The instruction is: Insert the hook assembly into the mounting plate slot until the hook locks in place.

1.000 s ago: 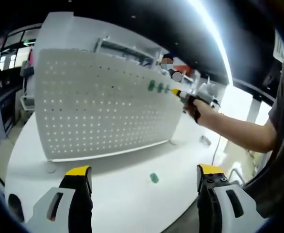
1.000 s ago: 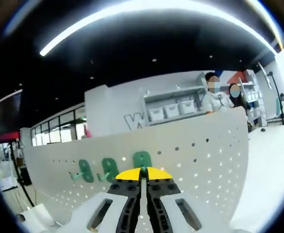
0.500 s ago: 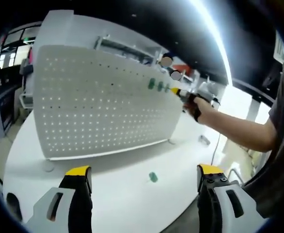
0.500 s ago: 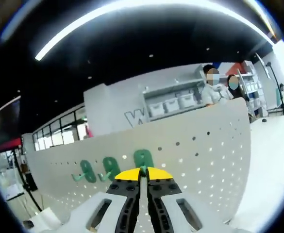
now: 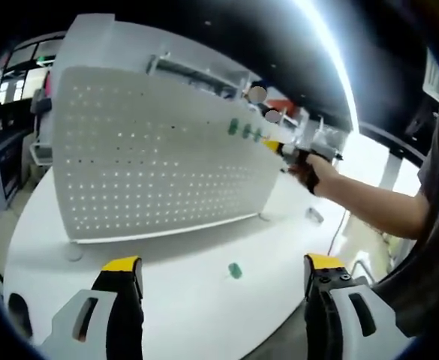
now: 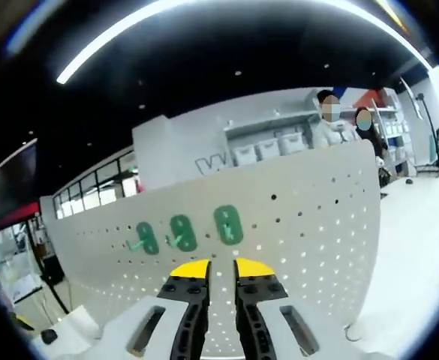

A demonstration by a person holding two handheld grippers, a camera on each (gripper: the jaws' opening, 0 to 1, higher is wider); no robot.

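Green hooks now number three on the pegboard (image 6: 302, 217); the newest hook (image 6: 228, 224) sits at frame centre, free of our right gripper (image 6: 222, 268), whose jaws have just parted. It seems seated. Our left gripper (image 5: 223, 271) waits spread above the spare hook (image 5: 235, 271) lying lower-centre.

Matt white perforated panel (image 6: 294, 225), glossy green plastic hooks (image 6: 228, 223), smooth white tabletop (image 5: 181, 277), yellow-tipped fingers (image 6: 190, 270)

white table (image 5: 166, 292) w/ upright pegboard (image 5: 151, 157) standing on it, loose green hook (image 5: 235, 271) lying nearby.
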